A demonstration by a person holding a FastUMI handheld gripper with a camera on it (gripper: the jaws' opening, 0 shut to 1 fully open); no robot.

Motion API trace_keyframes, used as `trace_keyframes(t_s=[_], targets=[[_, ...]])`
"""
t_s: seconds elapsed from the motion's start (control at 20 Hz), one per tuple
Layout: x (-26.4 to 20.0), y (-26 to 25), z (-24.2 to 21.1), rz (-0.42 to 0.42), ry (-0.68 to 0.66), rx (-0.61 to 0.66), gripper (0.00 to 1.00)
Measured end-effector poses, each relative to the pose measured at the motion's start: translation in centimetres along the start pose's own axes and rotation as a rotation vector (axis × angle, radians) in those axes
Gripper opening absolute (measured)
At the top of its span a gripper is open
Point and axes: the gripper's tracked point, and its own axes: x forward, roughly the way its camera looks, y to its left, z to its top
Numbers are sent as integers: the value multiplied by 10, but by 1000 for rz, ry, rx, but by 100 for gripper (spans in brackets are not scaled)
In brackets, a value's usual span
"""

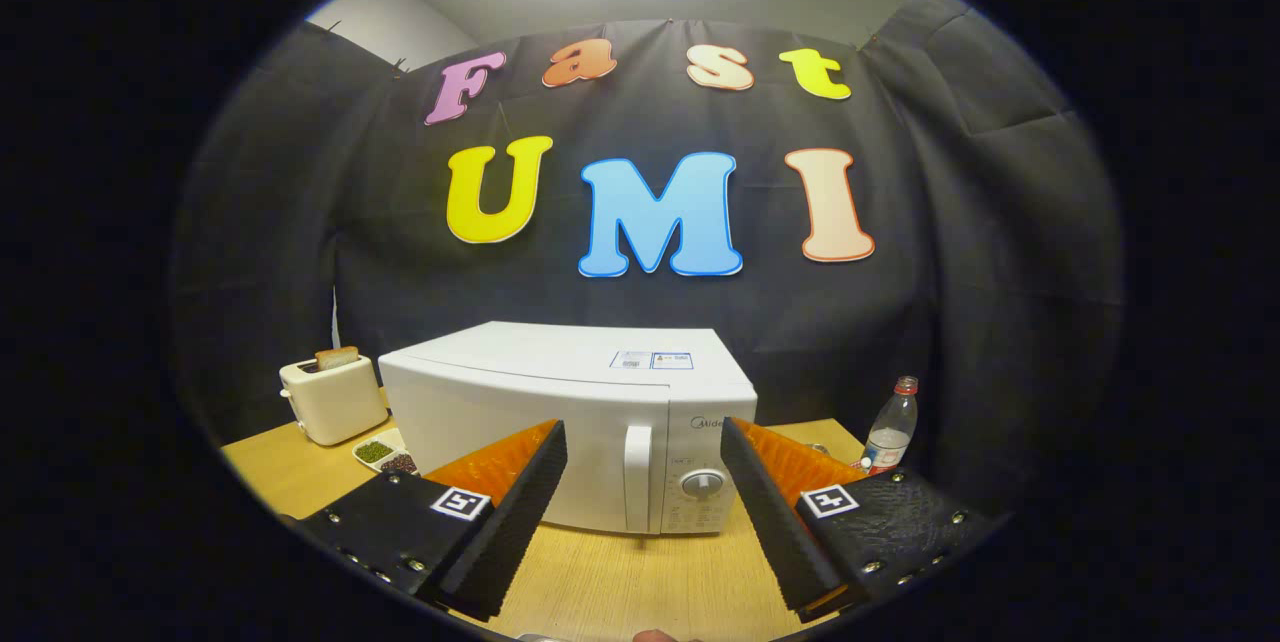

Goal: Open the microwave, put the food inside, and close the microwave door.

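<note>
- One white microwave (560,422) standing on the wooden surface (620,582), door shut, just ahead of the gripper (644,442).
- Vertical door handle (637,477) and round dial (702,483) seen in the gap between the two fingers (520,507).
- Gripper fingers spread wide apart, empty, touching nothing, hovering above the surface short of the microwave front.
- Two small stickers (652,360) on the microwave's top panel.
- Left of the microwave, just beside it: a shallow dish (385,452) with green and dark beans.
- Further left, near the surface's back edge: a cream toaster (332,402) with a slice of bread (337,357) sticking up from its slot.
- Right of the microwave, beyond the right finger: a clear plastic bottle (890,427) with a red cap, upright.
- Food for the task: cannot tell which item.
</note>
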Motion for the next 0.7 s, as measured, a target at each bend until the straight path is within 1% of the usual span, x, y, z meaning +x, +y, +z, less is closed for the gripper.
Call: trace_keyframes(t_s=[0.3, 0.45, 0.5, 0.65, 0.7], targets=[[56, -2, -47, 4, 102, 6, 97], [76, 0, -68, 4, 152, 12, 97], [82, 1, -74, 7, 165, 18, 96], [95, 4, -84, 9, 192, 24, 96], [99, 4, -86, 6, 195, 26, 92]])
